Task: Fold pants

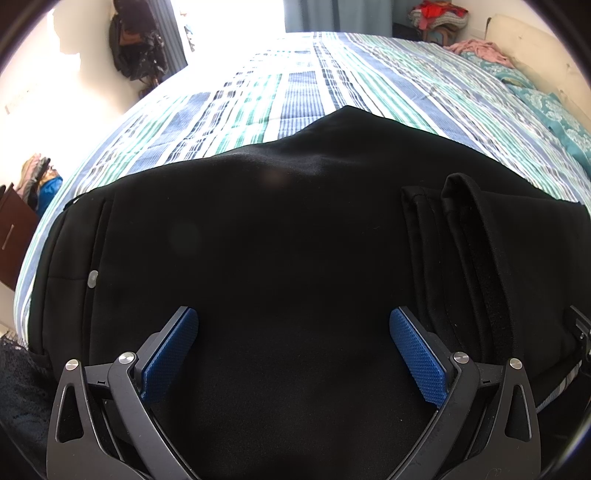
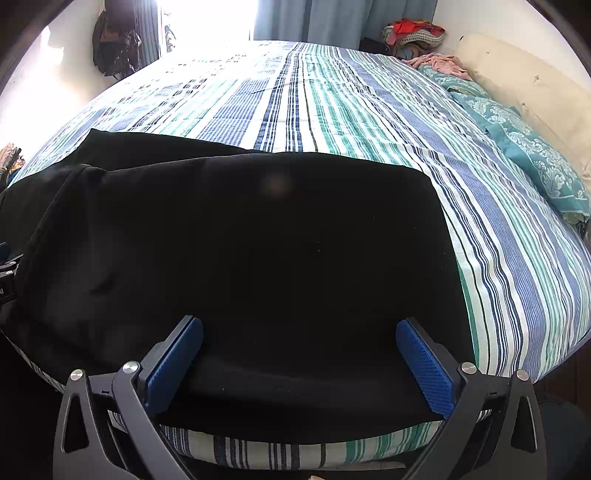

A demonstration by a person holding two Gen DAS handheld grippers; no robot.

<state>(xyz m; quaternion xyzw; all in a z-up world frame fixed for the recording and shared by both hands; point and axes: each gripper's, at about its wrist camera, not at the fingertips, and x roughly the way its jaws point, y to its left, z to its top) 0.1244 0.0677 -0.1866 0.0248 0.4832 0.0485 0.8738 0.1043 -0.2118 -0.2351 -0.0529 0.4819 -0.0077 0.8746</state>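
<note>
**Black pants on the striped bed**

A teal pillow (image 2: 524, 147) and pink garment (image 2: 439, 62) lie along the bed's (image 2: 332, 103) far right edge. The black pants (image 2: 240, 240) sit folded at the near edge, hems bunched. Left claw (image 1: 293, 354) and right claw (image 2: 299, 363) both spread wide, gripping nothing.

You are in a home bedroom: striped bed (image 2: 332, 122), pillows (image 2: 517, 140), curtains (image 2: 332, 18), clothes pile (image 2: 413, 33).

no legible text, no labels, no brand marks, no numbers
</note>
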